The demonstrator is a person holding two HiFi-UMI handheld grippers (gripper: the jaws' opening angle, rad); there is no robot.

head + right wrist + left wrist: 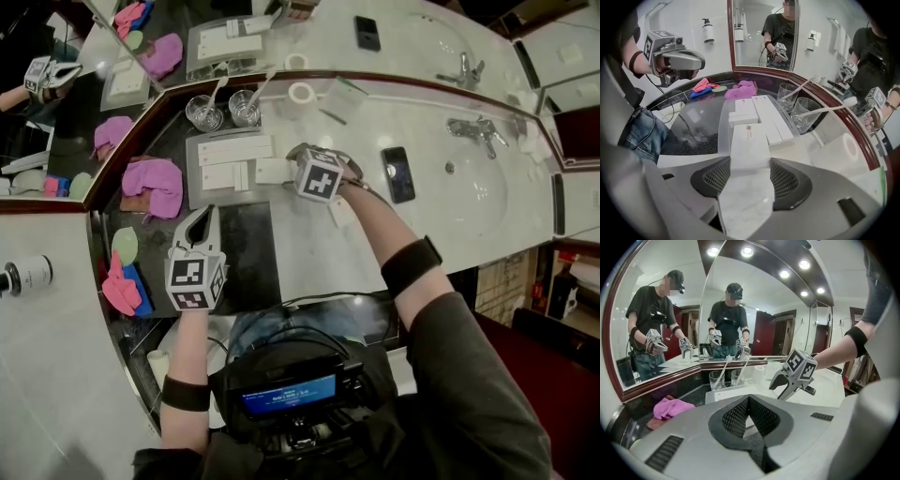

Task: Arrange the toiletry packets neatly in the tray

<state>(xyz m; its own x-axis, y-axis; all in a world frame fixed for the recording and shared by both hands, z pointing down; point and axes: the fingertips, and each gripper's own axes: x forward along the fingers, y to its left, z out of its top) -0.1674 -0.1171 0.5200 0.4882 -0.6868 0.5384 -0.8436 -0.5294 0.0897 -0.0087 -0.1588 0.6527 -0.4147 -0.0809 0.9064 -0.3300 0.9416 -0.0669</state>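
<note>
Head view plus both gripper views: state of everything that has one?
left gripper: shut, empty.
right gripper: shut on white packet.
tray: holds other packets, lying flat.
glasses: upright, side by side.
phone: lying flat, screen dark.
</note>
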